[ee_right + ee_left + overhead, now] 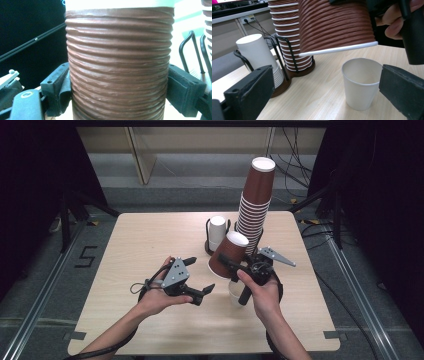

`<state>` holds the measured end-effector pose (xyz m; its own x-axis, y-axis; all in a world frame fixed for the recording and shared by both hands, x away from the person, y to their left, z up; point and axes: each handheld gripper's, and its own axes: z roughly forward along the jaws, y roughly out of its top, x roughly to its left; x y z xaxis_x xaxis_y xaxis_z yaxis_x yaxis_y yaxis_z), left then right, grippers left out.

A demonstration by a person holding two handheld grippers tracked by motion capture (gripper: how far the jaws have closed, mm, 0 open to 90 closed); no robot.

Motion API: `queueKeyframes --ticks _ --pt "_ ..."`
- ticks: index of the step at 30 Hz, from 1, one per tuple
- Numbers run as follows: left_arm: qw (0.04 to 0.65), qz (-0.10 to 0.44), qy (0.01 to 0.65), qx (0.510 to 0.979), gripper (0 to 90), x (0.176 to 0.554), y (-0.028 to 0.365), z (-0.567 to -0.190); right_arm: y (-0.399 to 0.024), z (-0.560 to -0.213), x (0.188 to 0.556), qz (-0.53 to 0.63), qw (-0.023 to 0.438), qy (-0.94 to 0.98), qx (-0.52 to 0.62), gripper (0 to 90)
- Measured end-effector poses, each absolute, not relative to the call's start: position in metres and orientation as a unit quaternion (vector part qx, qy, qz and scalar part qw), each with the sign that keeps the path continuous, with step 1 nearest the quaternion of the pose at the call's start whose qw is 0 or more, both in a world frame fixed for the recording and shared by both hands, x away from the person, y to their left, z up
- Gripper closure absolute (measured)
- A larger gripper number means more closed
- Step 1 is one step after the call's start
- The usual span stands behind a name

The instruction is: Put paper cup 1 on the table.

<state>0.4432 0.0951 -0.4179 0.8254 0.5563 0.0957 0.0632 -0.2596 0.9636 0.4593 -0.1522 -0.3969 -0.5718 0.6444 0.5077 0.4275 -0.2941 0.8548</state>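
Wooden surface [150,240] seen from above: right gripper [231,264] jaws clamp brown cup [227,254]; left gripper [324,92] view reveals released jaws flanking white cup [361,82].

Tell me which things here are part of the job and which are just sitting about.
In the job: ribbed brown paper cup clamped upside down in the right gripper; upright white paper cup; open left gripper.

Sitting about: brown cup stack; white cup stack; black wire holder.
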Motion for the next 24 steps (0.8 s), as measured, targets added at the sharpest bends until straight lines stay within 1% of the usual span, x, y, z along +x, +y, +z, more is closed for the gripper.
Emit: queueKeyframes --ticks 4,8,11,12,14,19,21,23,24 --pt "0.577 0.214 0.199 0.763 0.0 0.444 0.093 -0.418 -0.150 -0.399 0.459 0.666 0.056 0.574 0.474 17.5" --pt "0.578 0.215 0.201 0.761 0.0 0.445 0.094 -0.419 -0.150 -0.401 0.461 0.670 0.041 0.558 0.488 17.5" --pt "0.579 0.213 0.201 0.761 0.0 0.446 0.093 -0.419 -0.149 -0.401 0.463 0.669 0.041 0.556 0.492 17.5" --pt "0.581 0.209 0.201 0.761 0.0 0.446 0.092 -0.419 -0.147 -0.401 0.462 0.670 0.030 0.550 0.498 17.5" --pt "0.581 0.205 0.200 0.762 0.0 0.447 0.091 -0.420 -0.146 -0.402 0.463 0.670 0.034 0.552 0.495 17.5" --pt "0.583 0.203 0.208 0.759 0.0 0.449 0.088 -0.420 -0.143 -0.405 0.464 0.669 0.022 0.546 0.503 17.5" --pt "0.587 0.199 0.212 0.755 0.0 0.451 0.088 -0.420 -0.142 -0.407 0.464 0.668 0.026 0.546 0.505 17.5" --pt "0.586 0.201 0.216 0.755 0.0 0.453 0.087 -0.420 -0.140 -0.407 0.463 0.665 0.019 0.544 0.512 17.5" --pt "0.586 0.200 0.216 0.755 0.0 0.454 0.087 -0.420 -0.139 -0.406 0.462 0.664 0.006 0.540 0.517 17.5"
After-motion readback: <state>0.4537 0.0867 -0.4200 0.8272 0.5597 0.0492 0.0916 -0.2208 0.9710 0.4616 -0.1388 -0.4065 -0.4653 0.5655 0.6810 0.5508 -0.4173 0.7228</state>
